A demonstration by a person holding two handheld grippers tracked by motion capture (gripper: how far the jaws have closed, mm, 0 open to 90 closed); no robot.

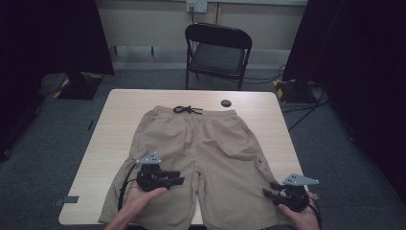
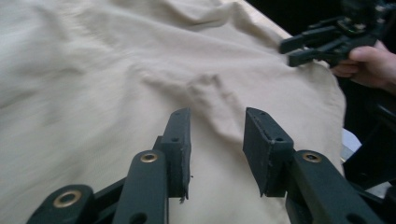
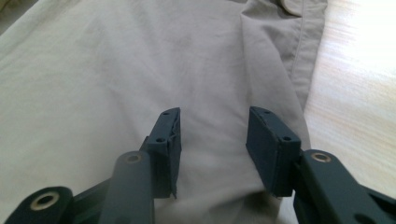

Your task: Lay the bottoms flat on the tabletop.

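Note:
A pair of khaki shorts [image 1: 201,143] lies flat on the wooden table [image 1: 110,139], its waistband and black drawstring [image 1: 187,109] at the far side. My left gripper [image 1: 181,177] hovers over the shorts' left leg, pointing right. In the left gripper view it [image 2: 217,140] is open above wrinkled fabric [image 2: 93,84], with nothing between the jaws; the right gripper [image 2: 303,46] shows farther off. My right gripper [image 1: 268,189] sits at the right leg's outer edge near the hem. In the right gripper view it [image 3: 215,140] stands open over the cloth [image 3: 116,70], beside bare table [image 3: 355,93].
A small black round object [image 1: 226,103] rests on the table beyond the waistband. A black folding chair [image 1: 218,52] stands behind the table. Dark curtains flank both sides, and cables [image 1: 306,108] lie on the grey floor at the right.

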